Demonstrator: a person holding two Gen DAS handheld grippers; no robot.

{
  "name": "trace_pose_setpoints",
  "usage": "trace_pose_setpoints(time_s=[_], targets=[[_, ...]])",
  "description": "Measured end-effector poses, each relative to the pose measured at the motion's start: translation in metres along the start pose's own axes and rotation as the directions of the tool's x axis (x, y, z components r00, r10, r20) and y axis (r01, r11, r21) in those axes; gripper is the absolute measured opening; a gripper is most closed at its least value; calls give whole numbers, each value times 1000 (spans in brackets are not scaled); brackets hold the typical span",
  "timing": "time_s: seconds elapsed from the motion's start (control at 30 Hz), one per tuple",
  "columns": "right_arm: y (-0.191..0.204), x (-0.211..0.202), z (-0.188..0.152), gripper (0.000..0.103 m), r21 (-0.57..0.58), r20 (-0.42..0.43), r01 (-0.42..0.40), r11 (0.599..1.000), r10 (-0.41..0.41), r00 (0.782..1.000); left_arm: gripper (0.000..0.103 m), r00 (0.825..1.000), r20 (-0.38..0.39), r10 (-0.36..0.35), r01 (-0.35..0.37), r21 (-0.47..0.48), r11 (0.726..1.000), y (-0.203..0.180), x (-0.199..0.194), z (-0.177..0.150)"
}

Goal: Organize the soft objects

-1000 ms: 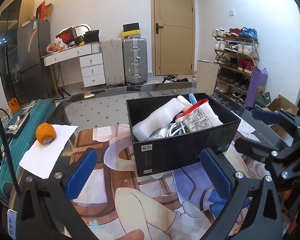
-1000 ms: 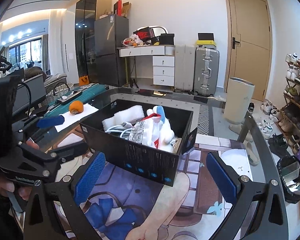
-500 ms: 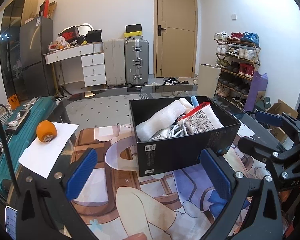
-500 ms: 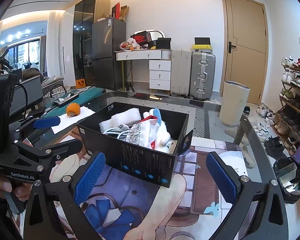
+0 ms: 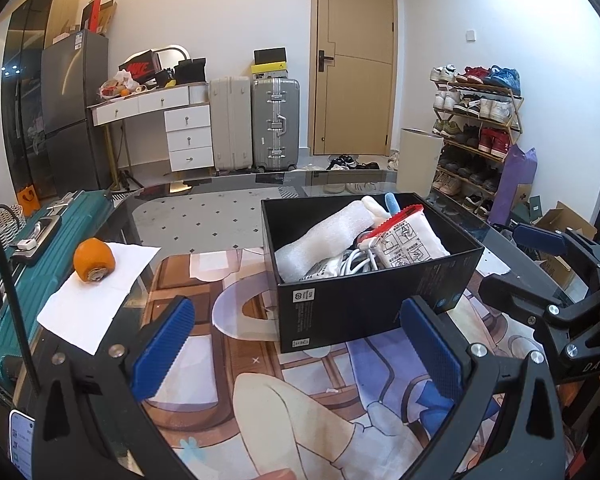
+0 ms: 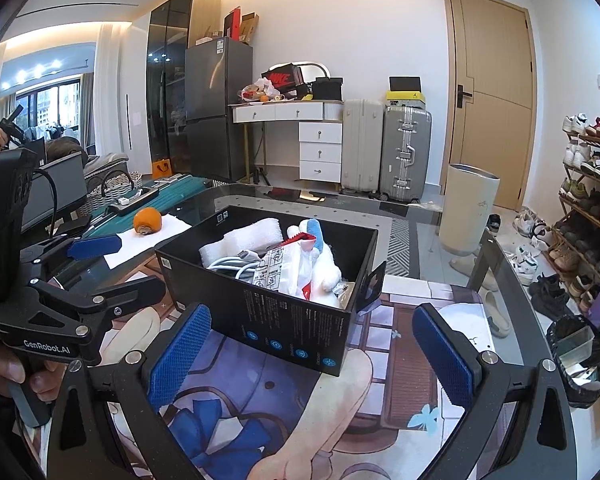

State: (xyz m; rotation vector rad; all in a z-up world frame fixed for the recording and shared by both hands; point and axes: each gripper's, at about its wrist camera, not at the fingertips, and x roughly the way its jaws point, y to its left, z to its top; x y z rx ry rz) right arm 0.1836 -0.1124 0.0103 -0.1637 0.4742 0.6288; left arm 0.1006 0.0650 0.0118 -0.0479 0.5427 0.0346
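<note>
Both wide-open, empty grippers, left (image 5: 300, 348) and right (image 6: 312, 344), have drawn slightly back from the black cardboard box (image 5: 364, 304) on the printed mat, its white foam roll (image 5: 324, 236) and pouch (image 5: 408, 240) apparently packed.

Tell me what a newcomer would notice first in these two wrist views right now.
The black box in the middle of the table, crammed with white foam, a coiled white cable, a printed pouch and a white plush toy. Next, the orange fruit on white paper to the box's left. Both the left gripper and right gripper hang open and empty in front of the box.
</note>
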Motion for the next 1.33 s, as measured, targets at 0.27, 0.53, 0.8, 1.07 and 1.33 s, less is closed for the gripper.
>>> trace_pose_setpoints(time_s=[0.27,0.53,0.8,1.07,1.33], targets=[[0,-1,0,102,0,1,1,1000,-1,1000,103,1000,0,0,0,1,1000,0,0,0],[0,0,0,102,0,1,1,1000,-1,1000,103,1000,2,0,0,2,1000,0,0,0],[-1,-2,-1,102,3,2,0,1000,0,1000,103,1000,-1,11,-11,6,1000,1,0,1],[0,-2,0,102,3,3,2,1000,-2,1000,103,1000,-5,9,-9,5,1000,2,2,1],[0,-3,0,102,2,4,0,1000,0,1000,103,1000,0,17,-17,13,1000,1,4,1]])
